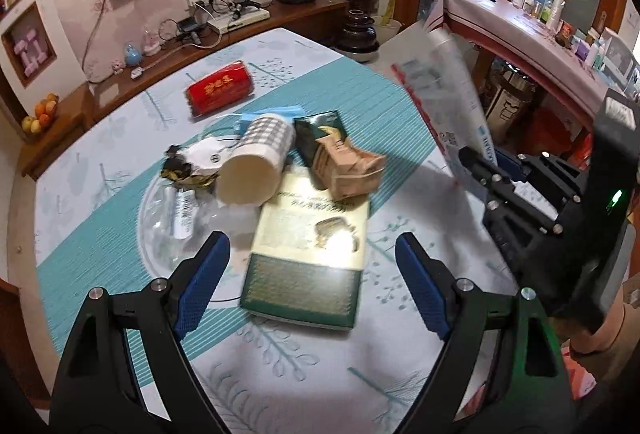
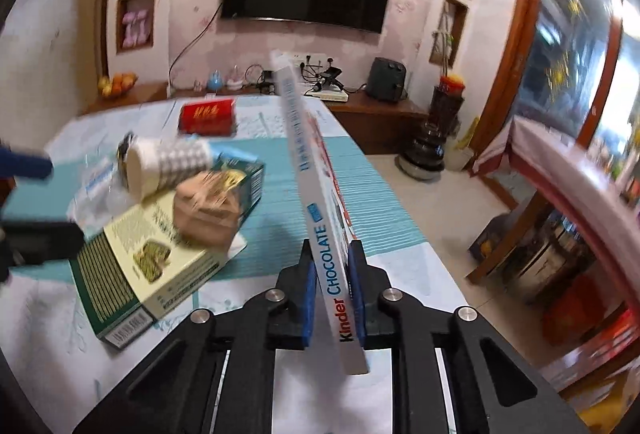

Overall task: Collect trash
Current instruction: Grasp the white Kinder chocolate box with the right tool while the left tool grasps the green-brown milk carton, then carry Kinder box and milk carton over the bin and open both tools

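- Left wrist view: the left gripper (image 1: 312, 274) hangs with its blue pads wide apart and nothing between them, low in the frame above the table (image 1: 100, 161).
- Straight ahead of it lies a heap of trash: a green and cream box (image 1: 308, 254) flat at centre, a checked paper cup (image 1: 256, 161) on its side above it, a crumpled brown carton (image 1: 348, 169) to the right, clear plastic wrapping (image 1: 176, 218) to the left, and a red packet (image 1: 220, 91) apart in the upper middle.
- At the right edge the right gripper (image 1: 480, 169) holds a blurred flat Kinder Chocolate box (image 1: 444, 101) lifted off the table.
- Right wrist view: the right gripper (image 2: 332, 290) is clamped on the narrow edge of the Kinder Chocolate box (image 2: 316, 201), which stands upright and runs up the middle of the frame.
- The hold looks firm but sits near one end, so I would carry the box steadily and avoid swinging the long free end.
- The heap sits at the left; the table edge falls away to open floor on the right, the clearer side for carrying, though a cluttered shelf stands at far right.
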Tool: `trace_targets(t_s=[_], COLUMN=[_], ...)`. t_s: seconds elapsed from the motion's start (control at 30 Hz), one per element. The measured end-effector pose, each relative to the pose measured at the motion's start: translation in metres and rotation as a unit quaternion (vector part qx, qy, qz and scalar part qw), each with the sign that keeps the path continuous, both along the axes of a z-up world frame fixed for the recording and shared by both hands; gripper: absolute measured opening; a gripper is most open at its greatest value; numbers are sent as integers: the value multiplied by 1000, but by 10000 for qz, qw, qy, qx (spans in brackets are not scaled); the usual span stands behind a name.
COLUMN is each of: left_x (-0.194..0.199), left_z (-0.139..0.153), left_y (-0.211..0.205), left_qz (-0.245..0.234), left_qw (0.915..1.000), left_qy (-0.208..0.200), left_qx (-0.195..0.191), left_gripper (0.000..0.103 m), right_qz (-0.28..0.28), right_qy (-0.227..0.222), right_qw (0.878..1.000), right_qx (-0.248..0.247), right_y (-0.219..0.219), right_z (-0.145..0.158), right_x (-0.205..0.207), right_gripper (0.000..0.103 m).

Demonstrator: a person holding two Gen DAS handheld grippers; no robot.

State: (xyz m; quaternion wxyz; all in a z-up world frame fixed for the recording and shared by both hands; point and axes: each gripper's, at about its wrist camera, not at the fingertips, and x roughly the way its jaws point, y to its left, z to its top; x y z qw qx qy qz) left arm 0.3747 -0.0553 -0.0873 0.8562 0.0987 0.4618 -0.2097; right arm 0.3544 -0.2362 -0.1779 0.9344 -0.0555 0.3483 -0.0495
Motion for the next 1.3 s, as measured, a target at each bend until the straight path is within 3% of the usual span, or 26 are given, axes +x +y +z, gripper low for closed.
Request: trace_targets(t_s=[0.13,0.27,0.43,0.63,0.73,0.8,0.83,1.03,1.3], left_x=[23,51,79,106,115,118,119,106,40], left_z=[2,-2,-14,-37,-56,-67,-71,-63,-15], left_y=[-18,-43,-76,-103,-106,-107,-107,-106,-94], left_qz=[124,275,372,687,824,863,877,930,494], left_qw=[9992,9974,9944,9884,9838,9821,9817,9856,9939], left_qy=[352,673,926,925,1103,1228,1285,1026,853], left_qx=[-120,17,347,993,1151,1135,1095,974,500], left_gripper=[83,83,83,80,72,52,46,46,46], right_qz=[-98,-142,-127,-59,1,13,14,44,110], right_qy=[177,348,494,535,531,530,534,584,542], right_qw=[9969,9910,9870,9844,9839,9833,9828,9785,9591], right_qx=[763,1282,1521,1675,1706,1742,1770,1976,2775], right_y=[-41,-66,-72,-80,-82,-85,-87,-96,-116], right_z=[11,18,23,28,28,28,28,28,36], right_x=[9,20,13,13,11,9,8,-4,-57], right_gripper=[12,12,12,12,11,11,11,11,11])
